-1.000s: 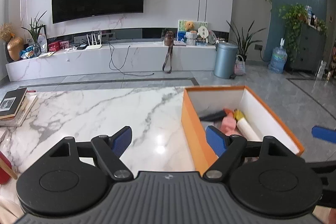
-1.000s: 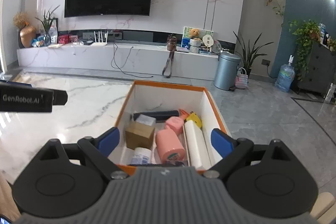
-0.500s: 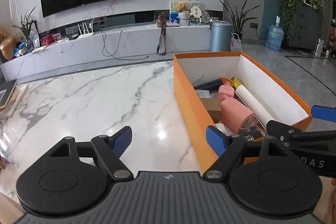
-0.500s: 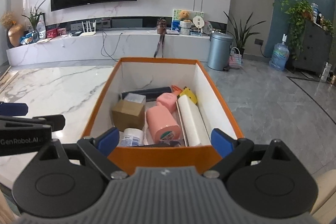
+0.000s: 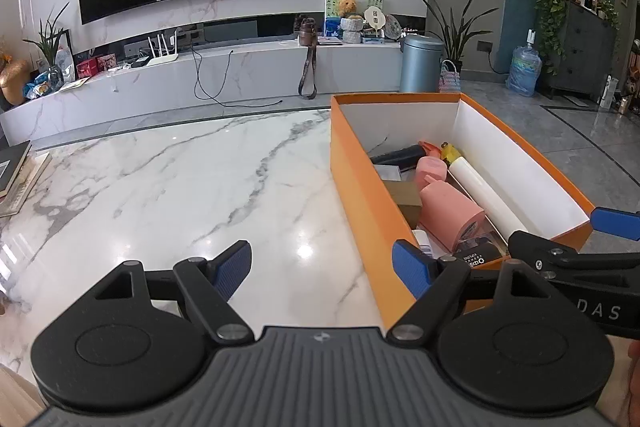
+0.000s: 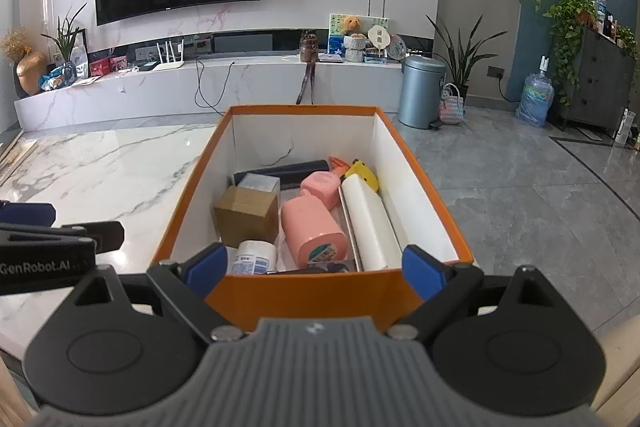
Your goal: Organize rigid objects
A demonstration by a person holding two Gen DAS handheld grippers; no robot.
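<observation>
An orange box point(image 6: 304, 291) with white inner walls stands at the right end of the marble table point(image 5: 168, 195). It holds a pink bottle point(image 6: 314, 233), a brown carton point(image 6: 246, 215), a white roll point(image 6: 368, 223), a white jar point(image 6: 254, 257), a black tube point(image 6: 288, 169) and a yellow item point(image 6: 362, 173). My right gripper point(image 6: 316, 269) is open and empty, just in front of the box's near wall. My left gripper point(image 5: 322, 267) is open and empty, over the table beside the box's left wall point(image 5: 360, 187). The right gripper point(image 5: 576, 259) shows at the right of the left wrist view.
Books point(image 5: 16, 175) lie at the table's far left edge. Beyond the table are a TV console point(image 6: 208, 83), a metal bin point(image 6: 422, 91) and grey floor point(image 6: 520, 187) to the right of the box.
Both grippers have pulled back and risen a little, so more of the box's inside shows. The left gripper has turned right toward the box. Both stay open.
</observation>
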